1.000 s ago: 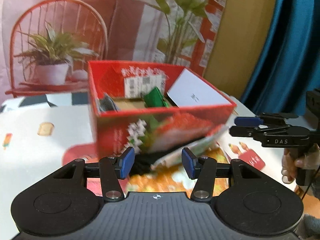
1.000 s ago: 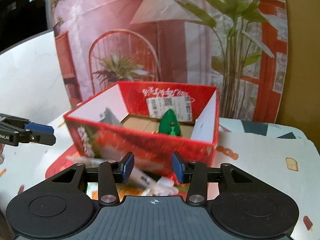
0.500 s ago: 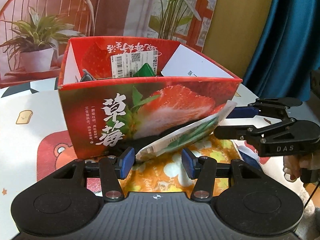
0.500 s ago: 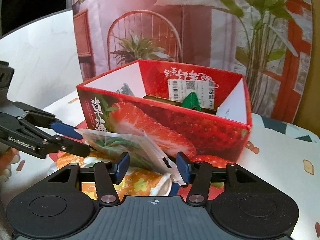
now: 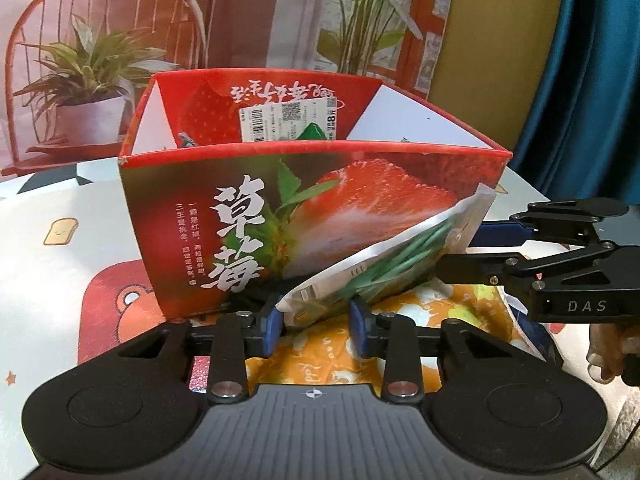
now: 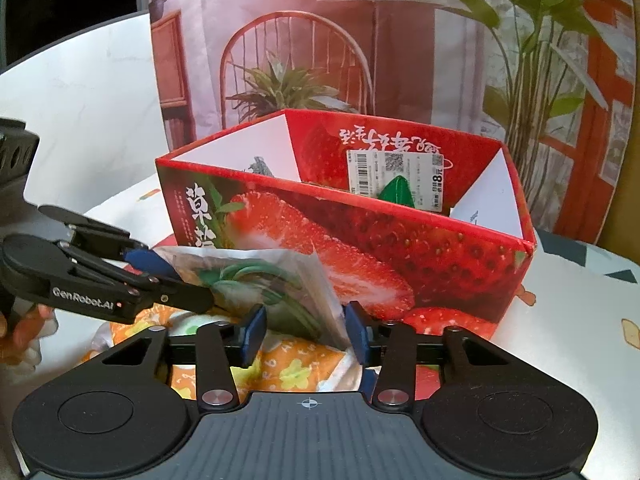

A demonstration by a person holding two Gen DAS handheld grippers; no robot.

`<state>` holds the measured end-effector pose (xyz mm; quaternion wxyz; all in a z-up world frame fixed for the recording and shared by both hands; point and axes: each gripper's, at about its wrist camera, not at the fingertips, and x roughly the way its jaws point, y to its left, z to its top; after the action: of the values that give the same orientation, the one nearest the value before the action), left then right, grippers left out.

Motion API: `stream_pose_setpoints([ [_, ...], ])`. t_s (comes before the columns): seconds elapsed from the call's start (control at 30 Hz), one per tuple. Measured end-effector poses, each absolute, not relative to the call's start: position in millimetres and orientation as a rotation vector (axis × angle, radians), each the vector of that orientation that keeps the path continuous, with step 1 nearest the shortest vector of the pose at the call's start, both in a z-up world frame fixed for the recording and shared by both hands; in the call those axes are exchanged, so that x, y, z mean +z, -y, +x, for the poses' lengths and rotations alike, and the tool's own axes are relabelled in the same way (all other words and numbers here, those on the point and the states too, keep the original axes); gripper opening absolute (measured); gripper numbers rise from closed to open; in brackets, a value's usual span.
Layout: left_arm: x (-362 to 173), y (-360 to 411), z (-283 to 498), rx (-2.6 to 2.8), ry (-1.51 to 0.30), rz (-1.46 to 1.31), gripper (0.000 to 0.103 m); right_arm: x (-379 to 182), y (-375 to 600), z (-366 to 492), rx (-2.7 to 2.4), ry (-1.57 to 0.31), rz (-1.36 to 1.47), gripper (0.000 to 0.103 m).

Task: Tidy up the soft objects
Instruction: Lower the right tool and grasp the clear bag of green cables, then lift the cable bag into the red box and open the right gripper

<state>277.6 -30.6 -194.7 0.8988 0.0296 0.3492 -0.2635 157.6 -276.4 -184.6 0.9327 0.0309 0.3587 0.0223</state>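
Red strawberry box point(image 5: 312, 216) standing open on the desk point(image 5: 60, 248), taken here as landmark. A flat, clear packet point(image 5: 384, 264) with a green print leans against the box's front wall, above an orange flowered pack point(image 5: 320, 360) lying at the foot of that wall. The left gripper point(image 5: 313, 322) and the right gripper point(image 6: 305, 332) both face the box front, each set at one lower end of the packet; both sets of jaws are closing with the packet's edge between them, but the pads do not yet appear to press it. A green item point(image 6: 396, 192) already stands inside the box near its back wall. Step in hand, by judgement: a two-handed pinch of the packet. The next move calls for a firm grip at both ends, then a lift clear of the front wall and over the rim into the box.
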Motion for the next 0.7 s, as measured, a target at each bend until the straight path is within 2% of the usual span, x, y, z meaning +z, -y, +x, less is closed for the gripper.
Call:
stream_pose_setpoints([
  [0.57, -145, 17, 253, -0.507, -0.583, -0.032, 0.032, -150, 272, 149, -0.001, -0.614, 0.099, 0.016],
  [0.7, -136, 15, 251, -0.511, -0.556, -0.038, 0.032, -142, 271, 147, 0.000, -0.594, 0.102, 0.015],
])
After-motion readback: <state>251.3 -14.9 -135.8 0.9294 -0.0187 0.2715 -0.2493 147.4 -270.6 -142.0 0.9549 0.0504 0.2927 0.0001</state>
